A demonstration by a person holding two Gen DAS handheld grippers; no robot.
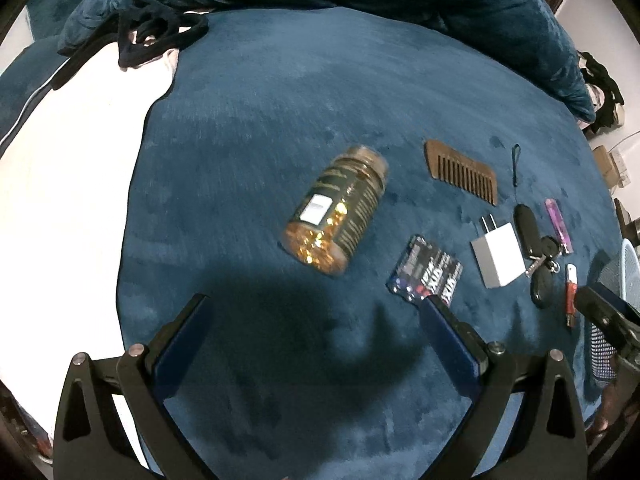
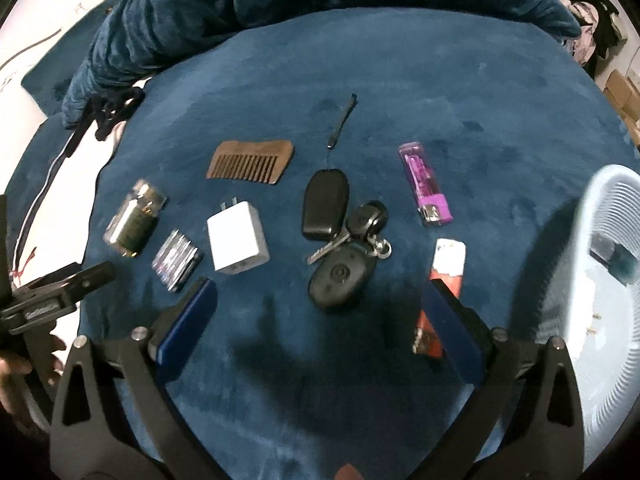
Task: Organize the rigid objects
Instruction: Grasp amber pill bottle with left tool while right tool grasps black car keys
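Print on battery pack (image 1: 425, 270) and bottle (image 1: 336, 210) label blurred, unreadable.

- Both views are dim, with a cool blue cast; the dark blanket (image 1: 320, 100) soaks up most of the light.
- Light falls from above and behind the cameras, since the gripper shadows spread forward across the blanket in the lower middle of each view.
- The white sheet (image 1: 72, 184) on the left is blown out, without detail.
- The bottle (image 1: 336, 210) is smeared by motion blur in the left view, with bright amber glints; the print on the battery pack (image 1: 425, 270) is unreadable.
- The basket (image 2: 608, 280) is pale and soft.
- Fisheye bending curves the edges strongly, and the corners are black.
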